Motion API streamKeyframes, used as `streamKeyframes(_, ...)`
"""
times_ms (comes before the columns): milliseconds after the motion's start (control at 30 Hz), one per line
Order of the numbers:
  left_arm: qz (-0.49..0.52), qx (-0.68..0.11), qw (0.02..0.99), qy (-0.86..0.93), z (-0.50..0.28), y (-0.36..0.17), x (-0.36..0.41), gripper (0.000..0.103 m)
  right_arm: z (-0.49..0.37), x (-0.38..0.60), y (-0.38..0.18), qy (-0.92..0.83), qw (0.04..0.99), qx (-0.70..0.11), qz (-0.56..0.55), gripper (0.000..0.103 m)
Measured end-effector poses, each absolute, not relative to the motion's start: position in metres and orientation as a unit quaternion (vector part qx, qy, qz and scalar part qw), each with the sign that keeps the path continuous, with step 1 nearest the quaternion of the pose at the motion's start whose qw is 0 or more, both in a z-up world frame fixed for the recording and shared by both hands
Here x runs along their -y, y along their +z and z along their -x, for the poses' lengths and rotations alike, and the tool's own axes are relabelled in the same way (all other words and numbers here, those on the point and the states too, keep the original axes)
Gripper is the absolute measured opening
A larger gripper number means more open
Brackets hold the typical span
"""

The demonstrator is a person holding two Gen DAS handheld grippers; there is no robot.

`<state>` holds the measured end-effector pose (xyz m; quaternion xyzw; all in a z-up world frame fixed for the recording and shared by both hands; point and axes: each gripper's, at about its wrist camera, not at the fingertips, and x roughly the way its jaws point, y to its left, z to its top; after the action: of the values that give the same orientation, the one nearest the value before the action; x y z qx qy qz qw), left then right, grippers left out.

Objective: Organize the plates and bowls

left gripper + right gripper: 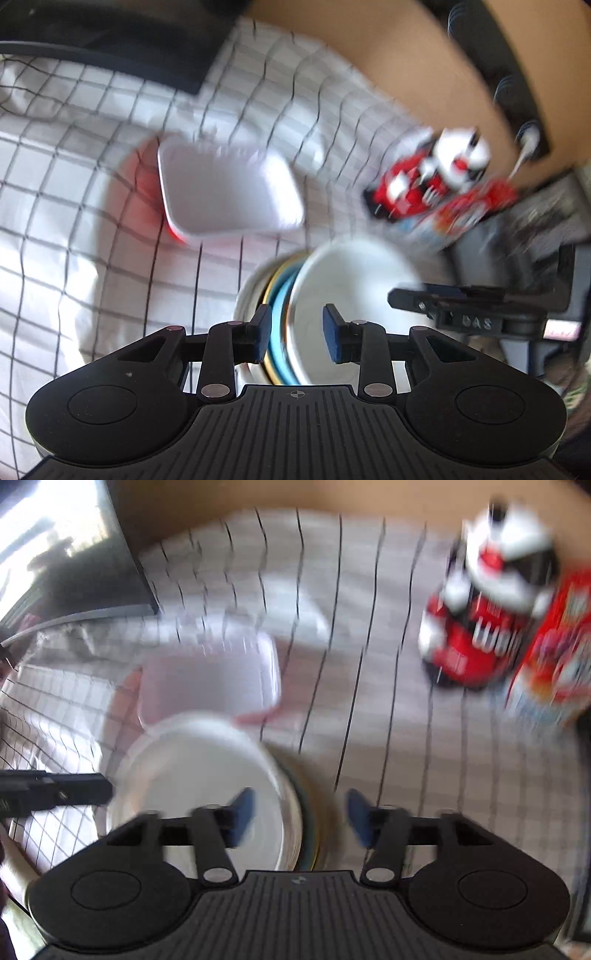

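low in each blurred view, the left gripper [295,332] and right gripper [299,819] hover with jaws parted, grasping nothing, over a stack of round white and coloured plates [332,295] on a checked cloth [74,184].

Motion blur over both views; much is cut off or covered.

The stack [280,295] of plates is half hidden behind the left gripper [297,334], so its lower rims and the count of plates cannot be told. The white tray [210,681] is smeared, its near edge covered by the top plate [207,775]. Print on the red packets [476,642] and the carton [554,657] is unreadable. The right gripper [461,306] shows only in part, cut by the frame's right side. The dark screen [92,576] runs off the left edge.
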<state>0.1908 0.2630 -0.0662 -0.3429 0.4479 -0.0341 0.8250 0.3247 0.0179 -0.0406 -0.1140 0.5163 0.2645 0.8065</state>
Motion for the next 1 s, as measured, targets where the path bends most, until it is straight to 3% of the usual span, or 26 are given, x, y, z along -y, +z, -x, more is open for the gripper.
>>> streamKeyframes(100,0.331,-0.401,0.854,0.031,-0.190,-0.042,-0.295,0.033,-0.342,-0.028,-0.009,0.270,0.818,-0.496,0.113,0.078)
streamKeyframes(200,0.292,-0.378,0.873,0.104,-0.201,-0.036,-0.314,0.033,-0.370,-0.045,0.010,0.258,0.824,-0.491,0.113,0.092)
streamKeyframes(300,0.295,-0.398,0.857,0.142,-0.222,-0.058,-0.323,0.033,-0.397,-0.063,0.008,0.266,0.824,-0.480,0.142,0.092)
streamKeyframes(400,0.307,-0.412,0.845,0.149,-0.240,-0.078,-0.322,0.033,-0.425,-0.069,-0.018,0.305,0.796,-0.508,0.126,0.083)
streamKeyframes(500,0.286,-0.431,0.843,0.150,-0.267,-0.093,-0.326,0.033,-0.453,-0.066,-0.064,0.302,0.747,-0.590,0.052,0.058)
streamKeyframes(633,0.336,-0.454,0.810,0.158,-0.288,-0.126,-0.342,0.033,-0.476,-0.067,-0.123,0.288,0.690,-0.663,-0.024,0.056)
streamKeyframes(767,0.362,-0.465,0.796,0.138,-0.301,-0.147,-0.345,0.033,-0.482,-0.084,-0.154,0.281,0.673,-0.683,-0.028,0.056)
streamKeyframes(800,0.364,-0.473,0.791,0.137,-0.306,-0.152,-0.345,0.033,-0.485,-0.088,-0.159,0.282,0.668,-0.689,-0.025,0.051)
streamKeyframes(833,0.368,-0.481,0.784,0.136,-0.311,-0.158,-0.346,0.032,-0.488,-0.092,-0.165,0.290,0.656,-0.696,-0.030,0.038)
streamKeyframes(933,0.368,-0.495,0.776,0.131,-0.323,-0.165,-0.341,0.022,-0.493,-0.097,-0.163,0.294,0.669,-0.682,-0.025,0.023)
streamKeyframes(1000,0.361,-0.493,0.781,0.125,-0.325,-0.155,-0.332,0.024,-0.488,-0.096,-0.152,0.293,0.680,-0.672,-0.013,0.023)
